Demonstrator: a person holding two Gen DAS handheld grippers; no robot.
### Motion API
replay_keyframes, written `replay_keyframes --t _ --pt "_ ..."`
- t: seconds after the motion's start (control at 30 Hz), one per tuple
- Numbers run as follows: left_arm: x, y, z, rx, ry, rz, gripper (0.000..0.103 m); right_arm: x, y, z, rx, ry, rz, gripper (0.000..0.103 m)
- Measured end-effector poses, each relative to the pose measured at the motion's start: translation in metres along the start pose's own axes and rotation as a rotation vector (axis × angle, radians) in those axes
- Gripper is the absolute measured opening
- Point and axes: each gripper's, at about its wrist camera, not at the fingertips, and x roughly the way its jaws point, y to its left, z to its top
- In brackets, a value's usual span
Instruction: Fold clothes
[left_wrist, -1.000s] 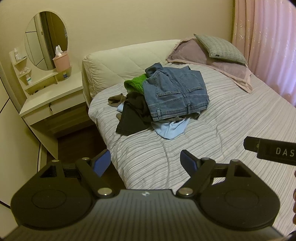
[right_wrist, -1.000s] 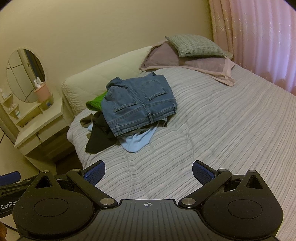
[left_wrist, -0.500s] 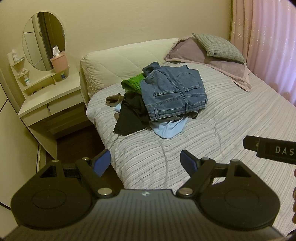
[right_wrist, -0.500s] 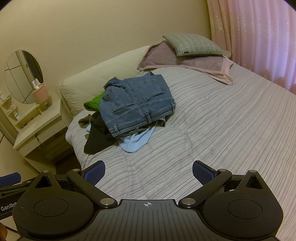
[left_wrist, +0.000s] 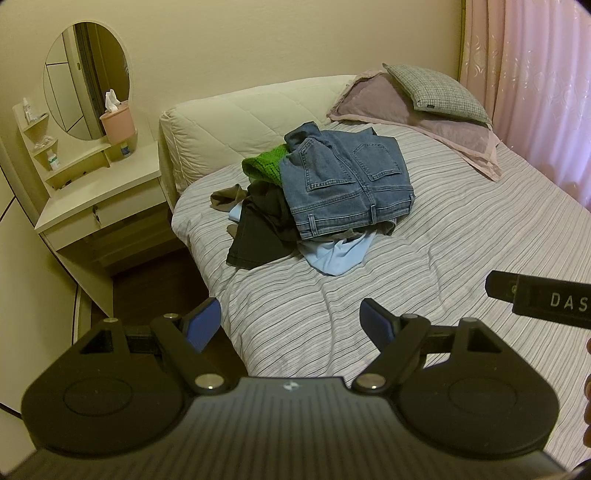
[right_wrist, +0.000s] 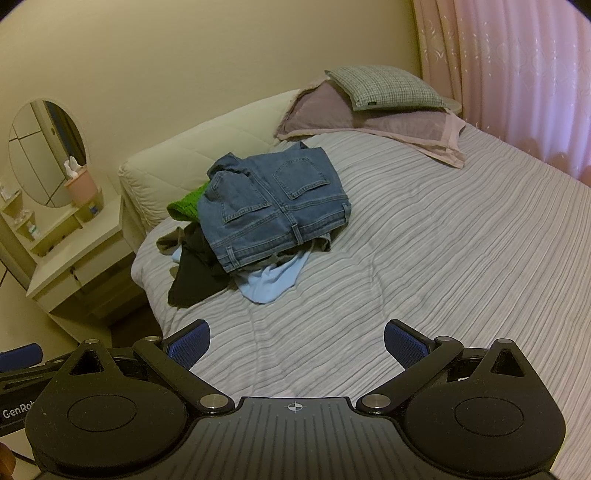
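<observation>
From the left wrist view the left hand-held gripper (left_wrist: 290, 319) hangs above the near corner of the bed (left_wrist: 461, 236), its 2 blue-padded fingers spread wide with nothing between them; this view alone shows the dark floor (left_wrist: 155, 288) beside the bed, the whole drawer front of the white dresser (left_wrist: 103, 192), and, at the right edge, a black bar of the other tool lettered "DAS"; the right wrist view shows the right hand-held gripper (right_wrist: 297, 341), likewise spread wide and holding nothing, over the striped cover well short of the clothes, and it takes in far more of the pink curtain (right_wrist: 517, 74) and the bare right side of the bed, with a blue pad of the left tool just visible at its lower left edge; both views show the oval mirror (left_wrist: 86, 79) and a pink tissue holder (left_wrist: 117, 123) on the dresser, and a grey checked pillow (right_wrist: 384, 88) lying on a mauve pillow (right_wrist: 369, 122) at the far end; the pile of clothes (left_wrist: 317, 206) sits on the bed near the cream headboard (left_wrist: 236, 125), toward the dresser side, apart from both tools; on top lie blue jeans (right_wrist: 273, 210), loosely folded with 2 back pockets and the waistband facing the cameras; under them a light blue garment (right_wrist: 271, 282) spills toward the near edge, a black garment (left_wrist: 258, 232) sprawls to the left, a green knit (left_wrist: 264, 166) pokes out behind, and a brownish piece (left_wrist: 227, 195) lies at the far left of the heap, all crumpled.
</observation>
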Motion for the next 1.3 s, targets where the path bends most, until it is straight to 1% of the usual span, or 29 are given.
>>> replay_keyframes --t 0.9,1.07,1.17,1.3 --pt "0.004 0.002 0.005 0.007 0.004 0.0 0.08 0.007 -0.005 0.004 0.035 0.003 0.01 0.103" --pt "0.008 0.005 0.008 0.013 0.005 -0.001 0.08 0.01 -0.009 0.008 0.089 -0.028 0.043 0.103" --pt "0.016 0.011 0.014 0.015 0.002 -0.002 0.08 0.014 -0.012 0.011 0.129 -0.059 0.079 0.103" --pt "0.029 0.02 0.025 0.021 0.0 -0.02 0.08 0.023 -0.015 0.016 0.167 -0.082 0.094 0.103"
